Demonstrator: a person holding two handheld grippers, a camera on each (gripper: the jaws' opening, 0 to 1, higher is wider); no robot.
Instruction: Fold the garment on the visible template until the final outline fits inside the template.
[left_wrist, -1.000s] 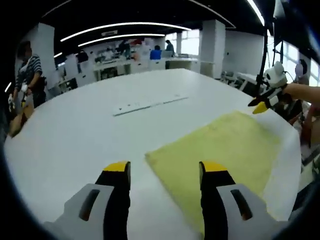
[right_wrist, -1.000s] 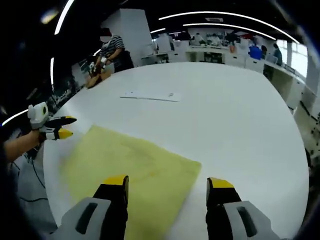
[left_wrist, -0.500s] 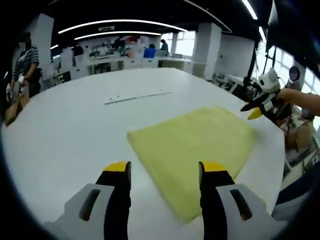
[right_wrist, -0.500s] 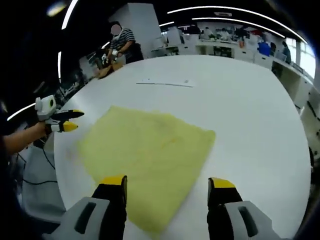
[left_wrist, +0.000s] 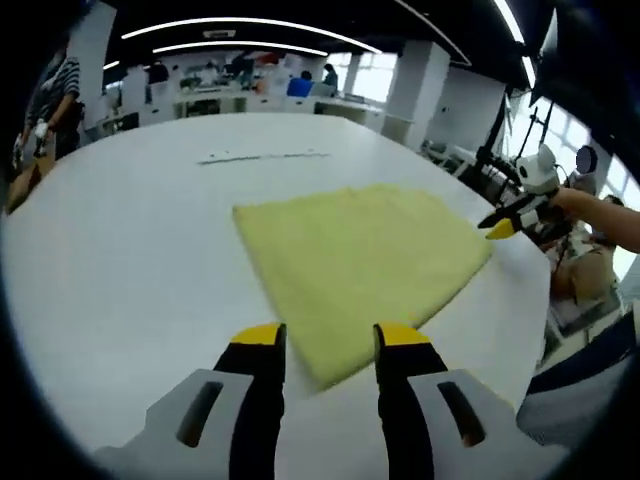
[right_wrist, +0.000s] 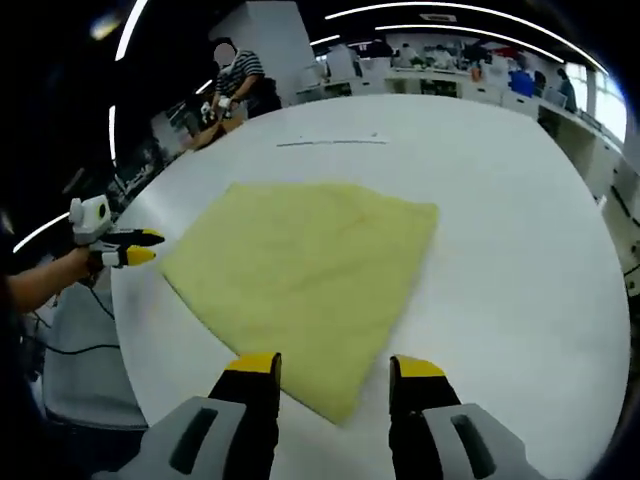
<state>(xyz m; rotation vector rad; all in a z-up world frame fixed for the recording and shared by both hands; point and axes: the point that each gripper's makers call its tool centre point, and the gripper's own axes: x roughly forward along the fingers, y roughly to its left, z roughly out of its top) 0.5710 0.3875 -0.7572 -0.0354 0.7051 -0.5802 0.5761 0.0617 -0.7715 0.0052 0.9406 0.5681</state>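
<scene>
The big white table (left_wrist: 110, 260) is taking up most of both views, and the yellow garment (left_wrist: 355, 255) is lying flat on it as a roughly square sheet, sitting toward the edge where the person is standing. In the right gripper view the same garment (right_wrist: 310, 275) is spreading out like a diamond, one corner pointing right down between that gripper's jaws.

My read is that both grippers are lining up on corners of the near edge, getting ready to pinch and lift for a fold. The left gripper (left_wrist: 327, 338) is hanging just above a near corner with its jaws apart and nothing between them. The right gripper (right_wrist: 332, 368) is doing the same at its corner, jaws apart and empty. In the left gripper view the right gripper (left_wrist: 505, 222) is hovering near the far-right corner of the cloth, and in the right gripper view the left gripper (right_wrist: 125, 250) is sitting just beside the left corner.

I can't make out any template outline on the table, so hard to judge the fit.

A thin white strip (left_wrist: 262, 156) is lying well beyond the cloth. The room is a big open workspace with ring-shaped ceiling lights, benches at the back, and a person in a striped top (right_wrist: 240, 85) standing past the table.
</scene>
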